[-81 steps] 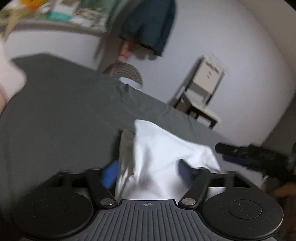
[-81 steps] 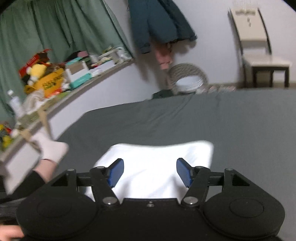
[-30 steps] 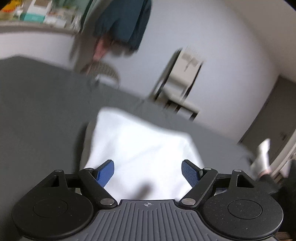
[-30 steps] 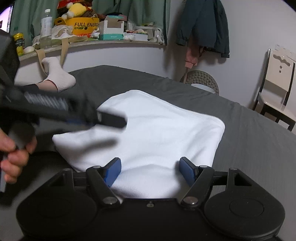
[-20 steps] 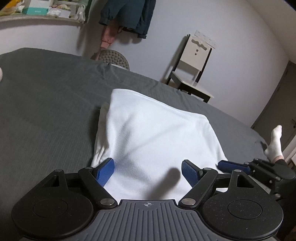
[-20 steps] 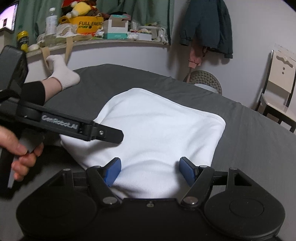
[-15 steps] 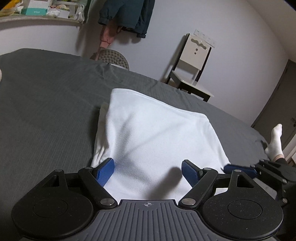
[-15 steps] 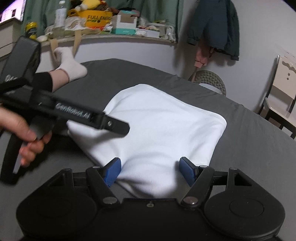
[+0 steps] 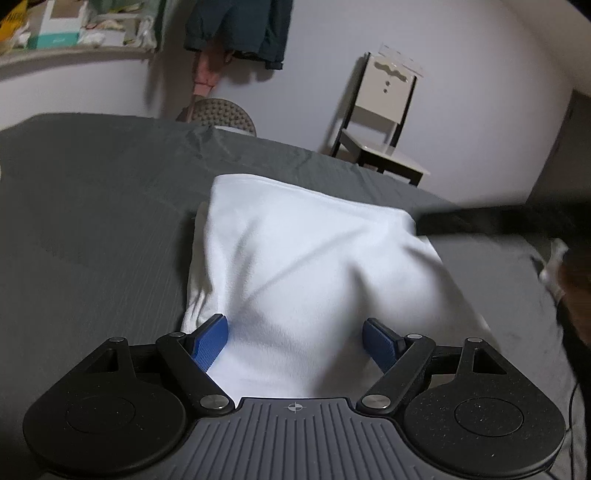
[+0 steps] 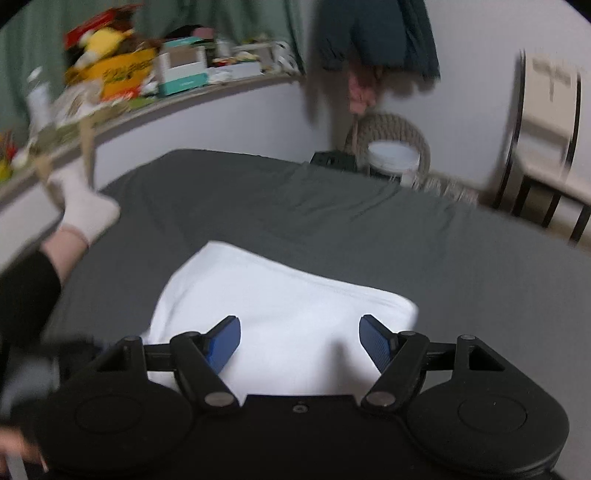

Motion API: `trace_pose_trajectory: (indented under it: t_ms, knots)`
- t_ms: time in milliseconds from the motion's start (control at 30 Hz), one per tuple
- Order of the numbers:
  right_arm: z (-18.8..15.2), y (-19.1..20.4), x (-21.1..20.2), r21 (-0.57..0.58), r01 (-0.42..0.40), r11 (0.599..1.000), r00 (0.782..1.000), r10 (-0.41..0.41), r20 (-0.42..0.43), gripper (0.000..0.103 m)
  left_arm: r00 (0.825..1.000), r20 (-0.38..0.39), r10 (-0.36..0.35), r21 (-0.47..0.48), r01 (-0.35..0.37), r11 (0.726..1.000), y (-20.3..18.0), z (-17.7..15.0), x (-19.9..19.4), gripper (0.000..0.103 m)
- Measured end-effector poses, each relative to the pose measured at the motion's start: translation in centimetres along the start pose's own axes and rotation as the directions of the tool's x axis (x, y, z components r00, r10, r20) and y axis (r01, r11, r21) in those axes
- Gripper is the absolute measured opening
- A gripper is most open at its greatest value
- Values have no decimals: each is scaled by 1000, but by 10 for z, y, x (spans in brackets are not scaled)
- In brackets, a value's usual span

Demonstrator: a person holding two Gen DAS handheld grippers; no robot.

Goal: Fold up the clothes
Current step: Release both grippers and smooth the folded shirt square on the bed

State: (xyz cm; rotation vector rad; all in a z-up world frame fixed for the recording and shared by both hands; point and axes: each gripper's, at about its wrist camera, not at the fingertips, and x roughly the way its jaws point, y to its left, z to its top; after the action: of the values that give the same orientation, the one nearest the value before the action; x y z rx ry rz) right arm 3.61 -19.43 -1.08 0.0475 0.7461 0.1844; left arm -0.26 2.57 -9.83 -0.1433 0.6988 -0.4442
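A folded white garment (image 9: pixel 306 266) lies on the dark grey bed sheet (image 9: pixel 92 229). My left gripper (image 9: pixel 295 338) stands open over the garment's near edge, blue pads on either side of the cloth, holding nothing. In the right wrist view the same white garment (image 10: pixel 280 314) lies below my right gripper (image 10: pixel 299 338), which is open too and empty. A blurred black bar, the other gripper (image 9: pixel 498 218), crosses the garment's far right corner in the left wrist view.
A person's socked foot (image 10: pixel 85 206) and dark trouser leg rest on the bed at the left. A cluttered shelf (image 10: pixel 147 85), a hanging dark jacket (image 9: pixel 236 29), a round woven basket (image 10: pixel 391 147) and a chair (image 9: pixel 384 122) stand beyond the bed.
The right wrist view has swung and pulled back, so the garment now sits lower and smaller in it. The right gripper has moved up to the garment's far right corner. Both stay open.
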Motion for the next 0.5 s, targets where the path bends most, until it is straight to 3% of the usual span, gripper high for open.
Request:
trace_pose_trajectory:
  t_ms: [167, 300, 400, 500]
  knots:
    - [-8, -4, 54, 53, 24, 998, 993, -18, -118, 73, 1000, -7, -12, -20, 12, 1000, 3, -1, -5, 81]
    - [1, 10, 45, 40, 46, 998, 996, -43, -82, 72, 1000, -22, -11, -37, 10, 999, 4, -2, -11, 81]
    - [17, 31, 43, -7, -35, 999, 997, 34, -62, 73, 999, -39, -4, -42, 3, 999, 3, -3, -15, 81]
    - [29, 52, 65, -52, -57, 997, 994, 52, -93, 72, 999, -47, -1, -34, 0, 999, 2, -5, -18, 81]
